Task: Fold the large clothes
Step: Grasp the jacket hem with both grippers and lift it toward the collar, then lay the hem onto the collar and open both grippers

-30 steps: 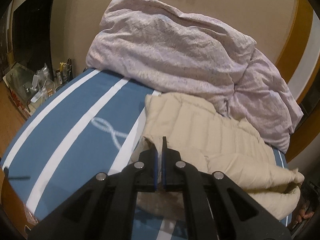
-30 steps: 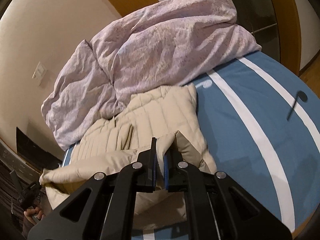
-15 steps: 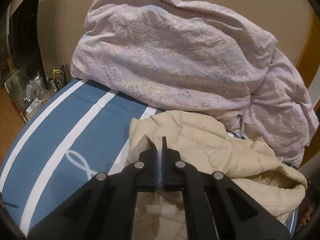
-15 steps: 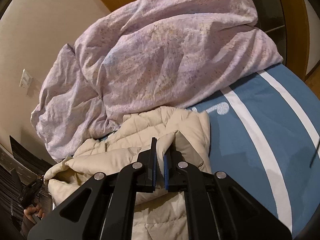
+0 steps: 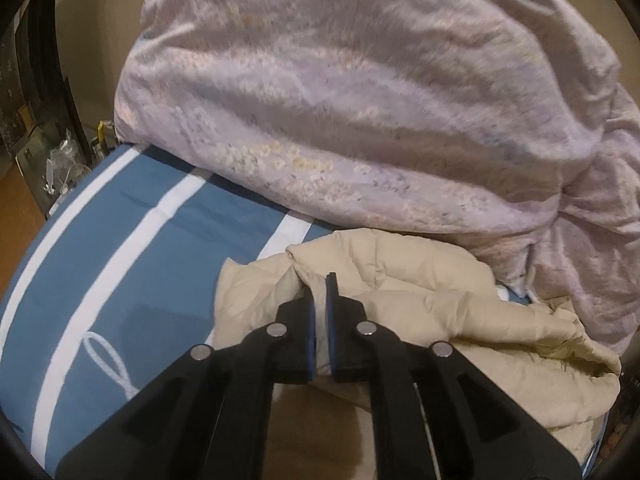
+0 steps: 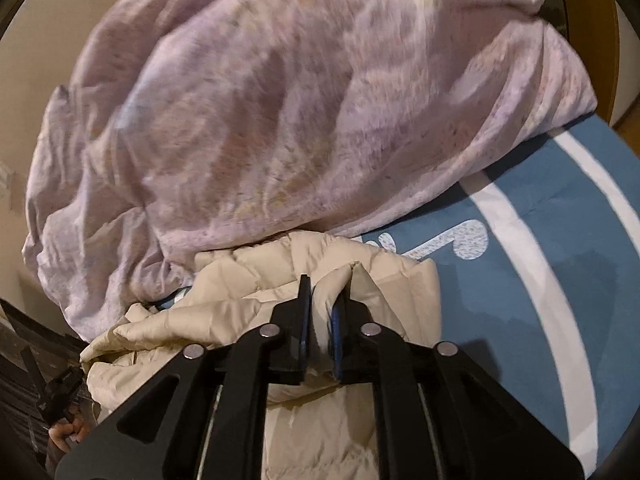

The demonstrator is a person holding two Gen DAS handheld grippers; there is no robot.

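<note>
This is a bedroom in a home. A bed covered by a blue sheet with white stripes [image 5: 132, 248] fills the lower half of both views, and a bulky lilac floral duvet [image 5: 360, 112] is heaped at twelve o'clock against a plain beige wall [image 5: 96, 12]. At nine o'clock in the left wrist view, small household clutter [image 5: 60, 160] sits beside the bed above a wooden floor [image 5: 16, 232].
</note>
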